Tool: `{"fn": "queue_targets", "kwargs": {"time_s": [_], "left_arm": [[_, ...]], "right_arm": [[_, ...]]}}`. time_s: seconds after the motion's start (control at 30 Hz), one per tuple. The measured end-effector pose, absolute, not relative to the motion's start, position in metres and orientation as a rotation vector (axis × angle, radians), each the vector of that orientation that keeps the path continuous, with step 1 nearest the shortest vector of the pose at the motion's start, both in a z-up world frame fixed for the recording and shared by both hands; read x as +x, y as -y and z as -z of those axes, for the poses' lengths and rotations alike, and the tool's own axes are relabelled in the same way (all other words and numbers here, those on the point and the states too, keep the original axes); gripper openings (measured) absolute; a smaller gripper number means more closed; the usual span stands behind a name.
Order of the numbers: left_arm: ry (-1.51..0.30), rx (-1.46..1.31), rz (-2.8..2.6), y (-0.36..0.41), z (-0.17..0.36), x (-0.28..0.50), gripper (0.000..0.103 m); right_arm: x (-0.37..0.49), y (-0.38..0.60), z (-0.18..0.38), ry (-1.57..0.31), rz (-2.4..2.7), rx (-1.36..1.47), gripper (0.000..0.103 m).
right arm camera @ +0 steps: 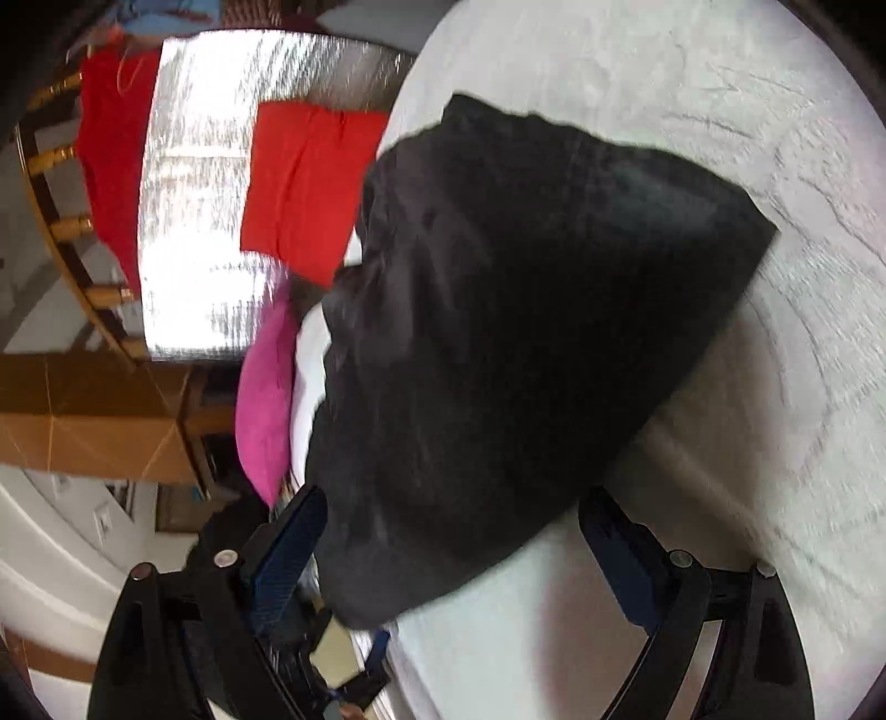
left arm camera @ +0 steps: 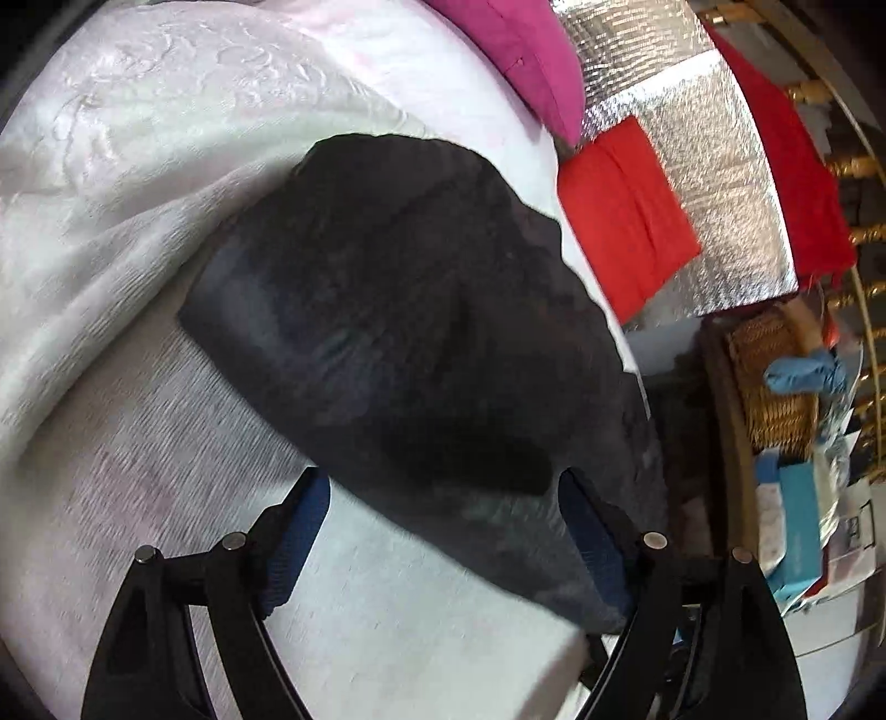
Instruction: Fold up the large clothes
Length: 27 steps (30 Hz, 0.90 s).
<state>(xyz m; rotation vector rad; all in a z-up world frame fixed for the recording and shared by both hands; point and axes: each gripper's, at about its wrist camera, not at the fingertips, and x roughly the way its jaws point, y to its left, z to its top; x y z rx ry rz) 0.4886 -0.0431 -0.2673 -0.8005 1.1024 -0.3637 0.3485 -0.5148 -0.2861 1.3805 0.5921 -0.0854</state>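
Observation:
A folded black garment lies on a white bedspread, near the bed's edge. It also shows in the right wrist view. My left gripper is open, its blue-padded fingers spread on either side of the garment's near edge, holding nothing. My right gripper is open too, its fingers straddling the garment's near corner without gripping it.
A folded red cloth and a pink cloth lie on a silver foil sheet. Another red cloth hangs on a wooden rail. A wicker basket and boxes stand beside the bed.

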Motion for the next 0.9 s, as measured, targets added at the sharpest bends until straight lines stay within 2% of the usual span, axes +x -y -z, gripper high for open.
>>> {"fn": "queue_targets", "kwargs": {"time_s": [0.2,0.4,0.47,0.53,0.57,0.63,0.73,0.9], "left_arm": [[-1.088,-0.988,0.338,0.037,0.290,0.500,0.089],[-1.046,-1.045,0.327,0.034,0.294,0.501,0.087],[-1.041,-1.034,0.309,0.035,0.294,0.502,0.074],[-1.045,-1.030,0.298,0.032,0.297,0.502,0.058],[-1.045,-1.027,0.299,0.033,0.297,0.501,0.056],[-1.035,-0.985,0.303,0.035,0.291,0.500,0.043],[-0.997,-0.914,0.309,0.042,0.277,0.499,0.033],[-0.988,-0.878,0.308,0.041,0.265,0.493,0.030]], "right_arm": [[0.360,0.520,0.289,-0.499,0.103,1.401,0.095],[0.363,0.522,0.281,-0.481,0.160,1.336,0.094],[0.367,0.520,0.278,-0.500,0.221,1.295,0.083],[0.366,0.520,0.279,-0.504,0.241,1.288,0.066],[0.365,0.520,0.280,-0.507,0.242,1.286,0.062],[0.366,0.519,0.277,-0.518,0.247,1.256,0.052],[0.366,0.510,0.261,-0.508,0.256,1.165,0.041],[0.362,0.503,0.246,-0.501,0.242,1.121,0.037]]}}
